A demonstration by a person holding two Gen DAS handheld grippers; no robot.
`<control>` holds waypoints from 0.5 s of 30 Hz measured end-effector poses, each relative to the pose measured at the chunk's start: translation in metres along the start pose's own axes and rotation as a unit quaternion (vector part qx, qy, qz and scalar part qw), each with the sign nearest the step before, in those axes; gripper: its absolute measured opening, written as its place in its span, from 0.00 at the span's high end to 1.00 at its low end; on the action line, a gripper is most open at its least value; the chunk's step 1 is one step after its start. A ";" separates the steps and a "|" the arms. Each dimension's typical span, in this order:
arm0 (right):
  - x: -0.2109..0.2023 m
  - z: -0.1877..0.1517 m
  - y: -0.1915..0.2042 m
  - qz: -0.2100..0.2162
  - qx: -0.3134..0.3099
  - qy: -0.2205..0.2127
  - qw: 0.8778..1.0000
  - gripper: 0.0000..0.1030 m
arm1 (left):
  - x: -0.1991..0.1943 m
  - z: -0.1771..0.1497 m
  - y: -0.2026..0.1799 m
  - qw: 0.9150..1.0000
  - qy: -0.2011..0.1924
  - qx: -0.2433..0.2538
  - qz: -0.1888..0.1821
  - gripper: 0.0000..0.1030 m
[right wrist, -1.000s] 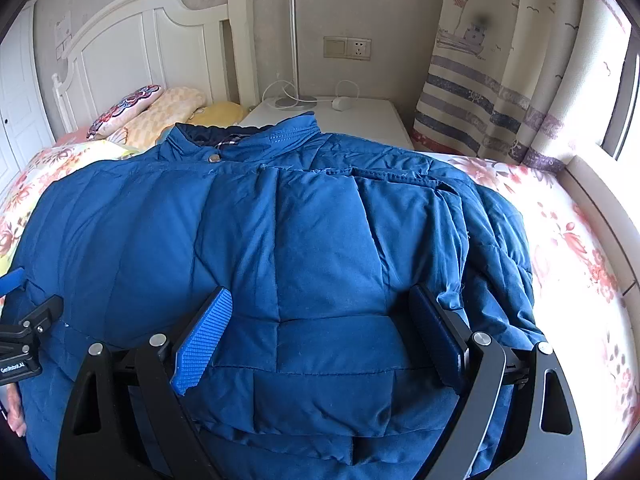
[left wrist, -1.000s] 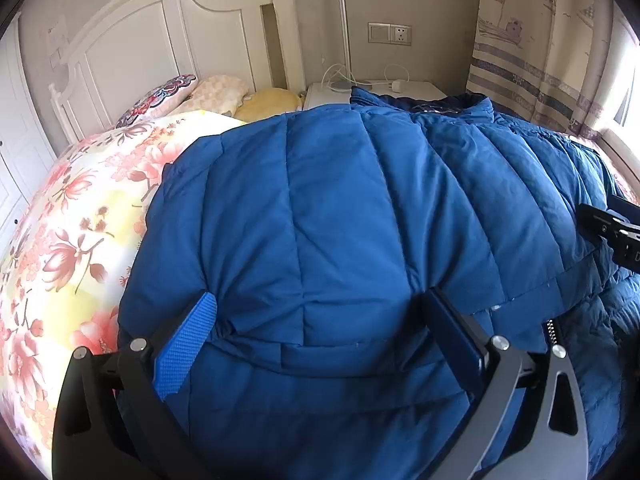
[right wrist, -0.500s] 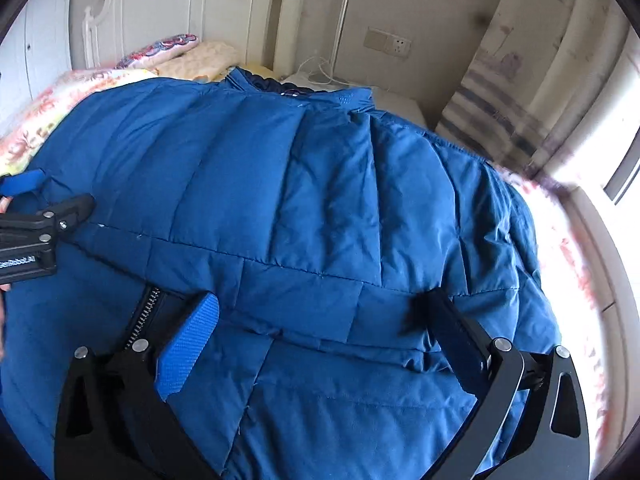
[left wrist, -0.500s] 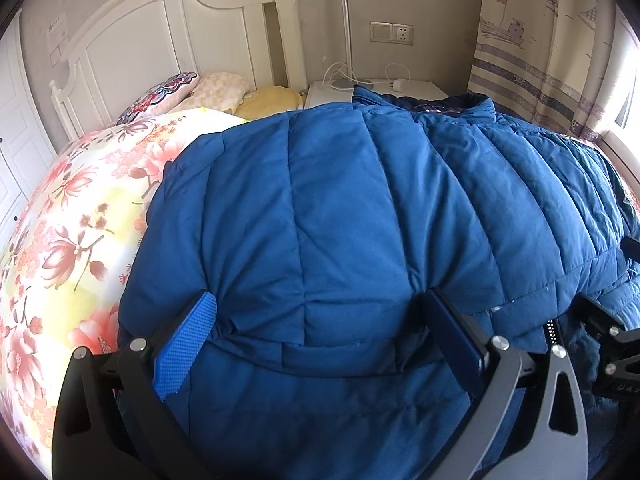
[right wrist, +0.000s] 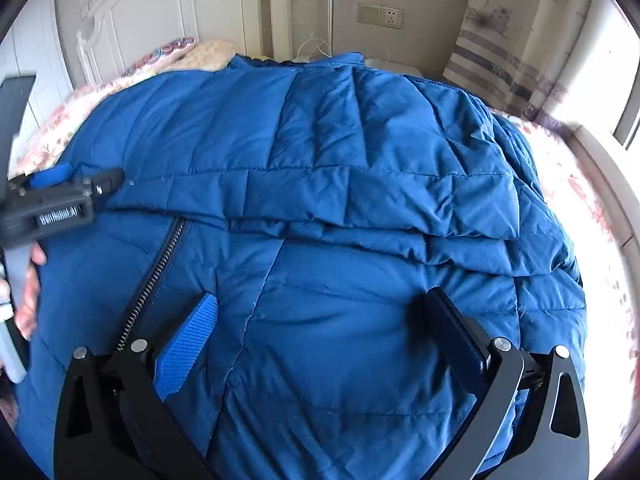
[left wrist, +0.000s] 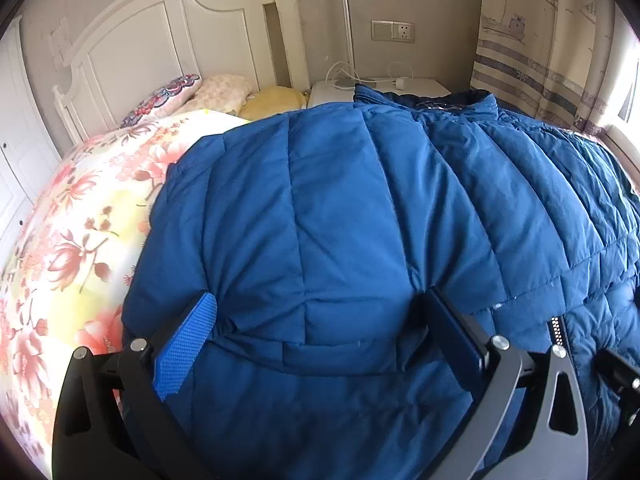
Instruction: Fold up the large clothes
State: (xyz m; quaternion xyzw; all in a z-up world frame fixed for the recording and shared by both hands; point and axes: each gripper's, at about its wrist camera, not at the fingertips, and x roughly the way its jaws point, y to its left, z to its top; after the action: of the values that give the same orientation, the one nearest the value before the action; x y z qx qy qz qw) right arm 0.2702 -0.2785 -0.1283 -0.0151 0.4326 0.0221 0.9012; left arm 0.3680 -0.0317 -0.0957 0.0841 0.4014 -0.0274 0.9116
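A large blue quilted jacket (left wrist: 340, 200) lies spread over the bed, its collar toward the headboard. My left gripper (left wrist: 318, 300) stands with jaws wide, both fingertips sunk into the puffy fabric, which puckers around them. In the right wrist view the jacket (right wrist: 340, 160) shows a folded flap edge across its middle and an open zipper (right wrist: 160, 272) at the lower left. My right gripper (right wrist: 320, 298) is open wide just over the lower panel, and no fabric is pinched. The left gripper (right wrist: 84, 180) shows at that view's left edge, held by a hand (right wrist: 28, 292).
A floral sheet (left wrist: 80, 220) covers the bed left of the jacket. At the back stand a white headboard (left wrist: 160, 32), pillows (left wrist: 224, 84) and a white nightstand (left wrist: 400, 84) with cables. A striped curtain (left wrist: 540, 40) and a window ledge (right wrist: 600, 168) bound the right side.
My right gripper opened wider, let the fabric go and slid left and nearer along the jacket, bringing the zipper and the left gripper closer. My left gripper stayed put.
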 end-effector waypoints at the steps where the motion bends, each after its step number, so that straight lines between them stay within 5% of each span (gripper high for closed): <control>1: 0.000 -0.001 0.002 -0.004 -0.004 0.000 1.000 0.04 | -0.005 -0.002 -0.001 1.000 0.004 -0.001 0.012 0.02; 7: 0.000 -0.004 0.002 -0.008 -0.006 -0.004 1.000 0.04 | -0.069 -0.031 -0.023 0.999 -0.036 0.031 -0.017 0.02; 11: -0.001 -0.003 0.005 -0.010 -0.007 -0.006 1.000 0.04 | -0.053 -0.061 -0.043 0.995 -0.003 0.094 0.019 0.02; 15: -0.006 -0.002 0.000 -0.006 0.005 0.002 1.000 0.05 | -0.049 -0.059 -0.029 0.998 0.008 0.060 -0.009 0.02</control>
State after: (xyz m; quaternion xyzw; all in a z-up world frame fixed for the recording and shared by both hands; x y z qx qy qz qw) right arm 0.2646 -0.2793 -0.1250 -0.0131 0.4346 0.0148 0.9004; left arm 0.2889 -0.0504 -0.1024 0.1355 0.4073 -0.0585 0.9013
